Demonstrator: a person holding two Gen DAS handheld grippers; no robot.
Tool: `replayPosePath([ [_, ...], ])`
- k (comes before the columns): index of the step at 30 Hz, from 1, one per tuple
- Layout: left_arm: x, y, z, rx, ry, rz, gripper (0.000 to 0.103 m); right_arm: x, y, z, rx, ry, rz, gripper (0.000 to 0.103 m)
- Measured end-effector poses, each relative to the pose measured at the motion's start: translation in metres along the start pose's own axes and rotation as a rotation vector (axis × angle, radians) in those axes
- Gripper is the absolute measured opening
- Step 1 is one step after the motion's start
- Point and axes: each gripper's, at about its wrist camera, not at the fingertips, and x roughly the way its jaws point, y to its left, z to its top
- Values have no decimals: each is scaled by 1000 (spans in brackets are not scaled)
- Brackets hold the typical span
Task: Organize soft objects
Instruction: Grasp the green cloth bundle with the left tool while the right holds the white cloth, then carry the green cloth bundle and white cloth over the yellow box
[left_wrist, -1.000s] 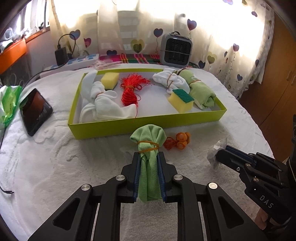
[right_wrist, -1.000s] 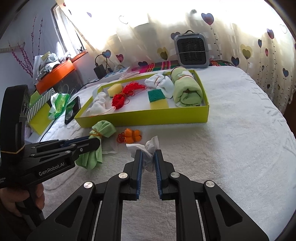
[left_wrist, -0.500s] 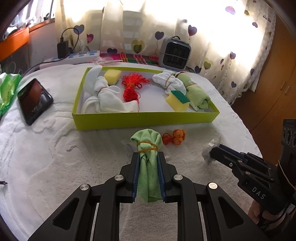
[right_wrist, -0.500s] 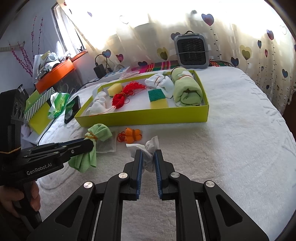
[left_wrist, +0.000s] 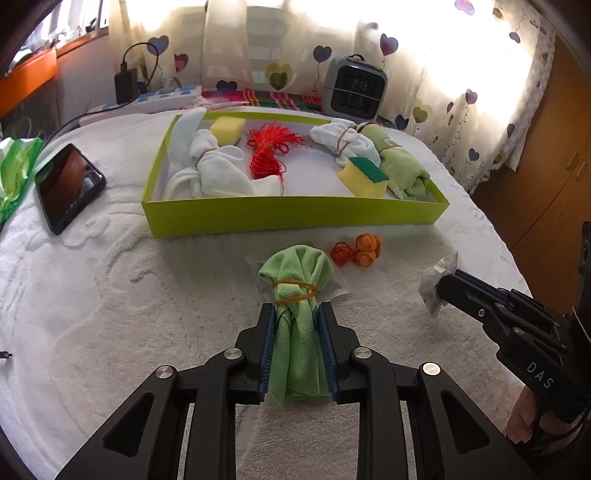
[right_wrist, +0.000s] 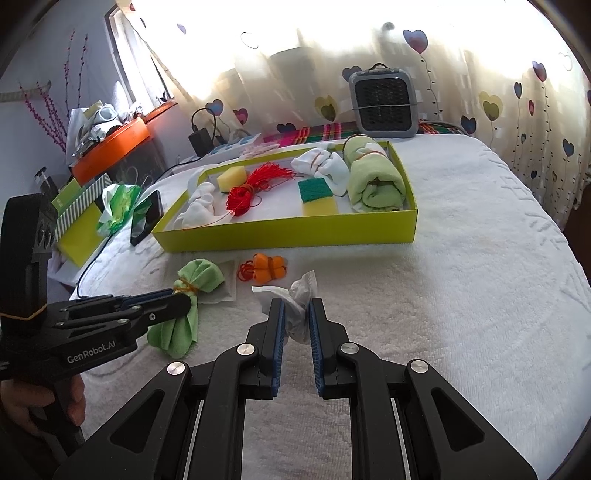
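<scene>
Left gripper: jaws closed on the green cloth bundle, pads pressing both sides of its tail just below the rubber band; the knotted head sticks out ahead of the tips.
Right gripper: jaws pinching the white crumpled wrap, which bulges up between the blue pads.
Green cloth bundle, right wrist view: lifted at the neck, its loose tail hanging toward the white bedspread.
Just ahead: an orange toy cluster with an orange rubber-band coil touching its left side, both on the bedspread between the grippers and the box.
Under the bundle: a thin clear packet lies flat on the bedspread.
Yellow-green box: open, its near wall standing between the grippers and the contents.
Inside, left to right: white tied cloth, plain yellow sponge, red thread tassel, second white tied cloth, green-topped sponge, rolled green towel.
Left of box: black phone, green-and-white bag.
Behind box: grey heater, power strip, heart-print curtain.
</scene>
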Motion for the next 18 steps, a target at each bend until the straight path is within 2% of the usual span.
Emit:
replayPosePath([
  [3,4,-1,-3,2,6,9,24,0,0,0,0,0,-1,14],
  [6,1,1,-3,-1,-2,12,16,-1,0,0,-2,-1,-1,14],
  [18,-18,-1,-1,7,-45,7,15,-4,2,-1,-5,-5,-4,14],
])
